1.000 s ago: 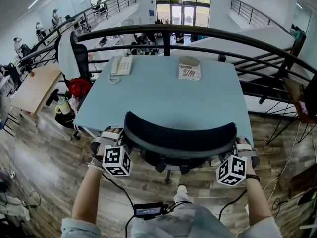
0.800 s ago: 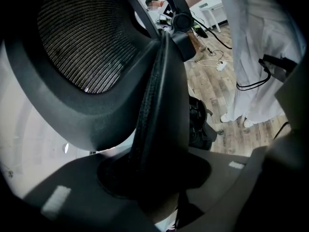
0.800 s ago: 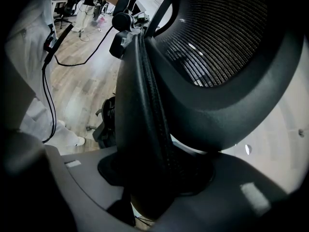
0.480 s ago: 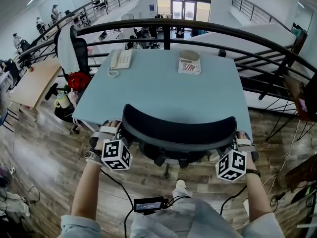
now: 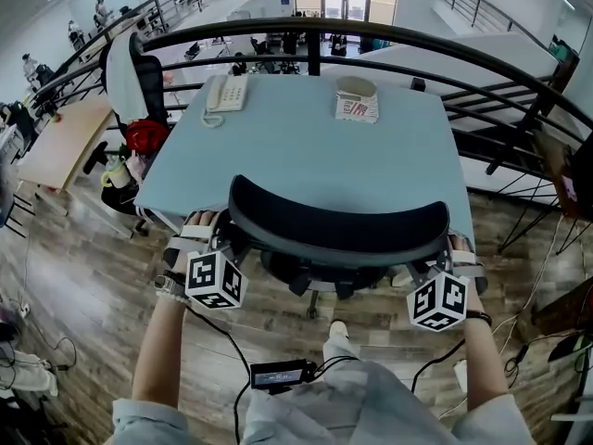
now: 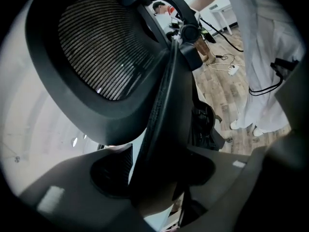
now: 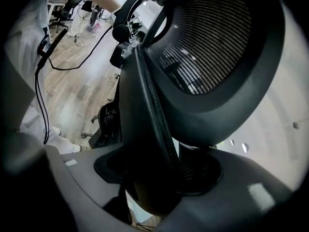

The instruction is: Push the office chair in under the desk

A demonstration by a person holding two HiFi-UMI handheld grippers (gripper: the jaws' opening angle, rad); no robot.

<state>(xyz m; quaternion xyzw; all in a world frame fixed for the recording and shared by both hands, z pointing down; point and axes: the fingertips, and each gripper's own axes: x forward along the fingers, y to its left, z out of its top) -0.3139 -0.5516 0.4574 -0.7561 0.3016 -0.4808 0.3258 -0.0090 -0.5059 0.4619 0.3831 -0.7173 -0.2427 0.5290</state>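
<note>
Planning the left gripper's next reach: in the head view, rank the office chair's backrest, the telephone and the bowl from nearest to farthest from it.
From the left gripper, whose jaws have just been opening around the backrest edge:
1. Backrest, right at it, between the jaws.
2. Telephone, far left corner of the desk.
3. Bowl, far edge, further right.

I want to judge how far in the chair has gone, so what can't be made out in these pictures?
- How far the seat reaches under the desk: head view, the backrest covers it.
- Print on the paper at the desk's far edge: head view, too small.
- What the distant people at upper left are doing: head view, too small.
</note>
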